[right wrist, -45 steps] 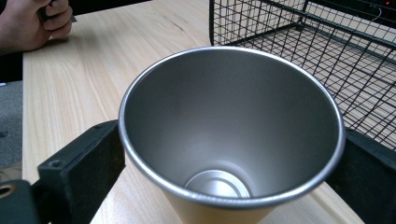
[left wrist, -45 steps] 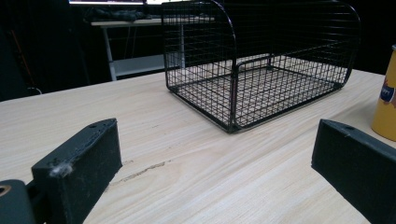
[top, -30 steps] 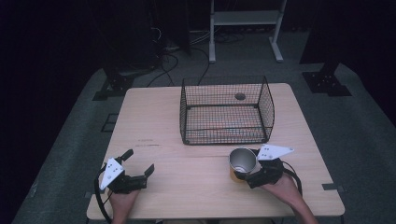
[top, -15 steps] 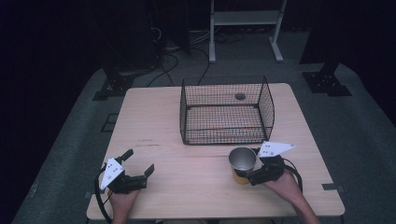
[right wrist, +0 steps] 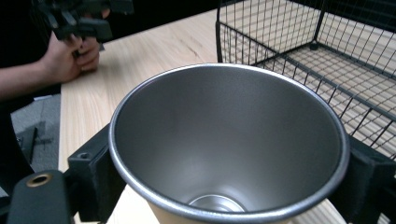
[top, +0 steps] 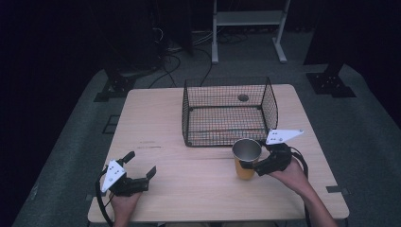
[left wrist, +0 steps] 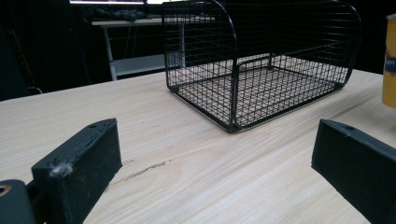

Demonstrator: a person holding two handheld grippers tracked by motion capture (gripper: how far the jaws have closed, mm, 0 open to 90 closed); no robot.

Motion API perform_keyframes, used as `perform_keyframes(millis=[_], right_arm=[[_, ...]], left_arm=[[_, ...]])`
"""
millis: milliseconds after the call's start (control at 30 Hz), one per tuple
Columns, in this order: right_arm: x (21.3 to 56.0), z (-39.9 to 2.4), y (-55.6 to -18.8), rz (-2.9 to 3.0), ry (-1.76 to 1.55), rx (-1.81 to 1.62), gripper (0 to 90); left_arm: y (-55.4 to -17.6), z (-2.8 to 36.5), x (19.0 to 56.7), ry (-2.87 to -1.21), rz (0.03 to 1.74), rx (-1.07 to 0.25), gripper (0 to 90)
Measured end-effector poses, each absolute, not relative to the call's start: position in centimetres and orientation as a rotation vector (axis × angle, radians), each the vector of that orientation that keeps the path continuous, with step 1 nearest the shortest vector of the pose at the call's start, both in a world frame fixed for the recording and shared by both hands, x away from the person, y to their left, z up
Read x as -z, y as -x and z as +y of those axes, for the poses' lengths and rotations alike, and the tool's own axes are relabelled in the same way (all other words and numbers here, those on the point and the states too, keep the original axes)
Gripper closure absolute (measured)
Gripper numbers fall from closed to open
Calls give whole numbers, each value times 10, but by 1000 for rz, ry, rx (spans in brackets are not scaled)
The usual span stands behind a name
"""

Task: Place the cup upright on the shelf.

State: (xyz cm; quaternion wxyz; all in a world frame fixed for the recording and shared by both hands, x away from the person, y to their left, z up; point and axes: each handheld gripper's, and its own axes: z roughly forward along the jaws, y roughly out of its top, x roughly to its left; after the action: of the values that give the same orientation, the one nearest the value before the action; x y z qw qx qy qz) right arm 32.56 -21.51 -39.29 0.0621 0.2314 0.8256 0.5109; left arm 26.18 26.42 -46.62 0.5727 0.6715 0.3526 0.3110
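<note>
Well, the right gripper (top: 250, 164) was clamped on the cup (top: 246, 158), just in front of the empty basket (top: 227, 113). The left gripper (top: 140, 171) sat open, idle. Judging by that, the drop-in remained undone.

No legible text; blurred print on the cup (left wrist: 389, 60).

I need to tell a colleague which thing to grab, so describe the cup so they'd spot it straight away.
Start at the black wire basket in the middle of the wooden table. Just in front of its near right corner stands the cup, upright, gripped between the right gripper's jaws. It has an orange-yellow outside and a bare metal inside.
</note>
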Motion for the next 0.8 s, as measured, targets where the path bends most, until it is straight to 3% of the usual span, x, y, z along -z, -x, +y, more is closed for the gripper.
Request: perform_keyframes(millis=[800], right_arm=[[341,-213,-355,2537,-631,-1631,121]], left_arm=[[-262,264,466,-1573,828,-722,8]])
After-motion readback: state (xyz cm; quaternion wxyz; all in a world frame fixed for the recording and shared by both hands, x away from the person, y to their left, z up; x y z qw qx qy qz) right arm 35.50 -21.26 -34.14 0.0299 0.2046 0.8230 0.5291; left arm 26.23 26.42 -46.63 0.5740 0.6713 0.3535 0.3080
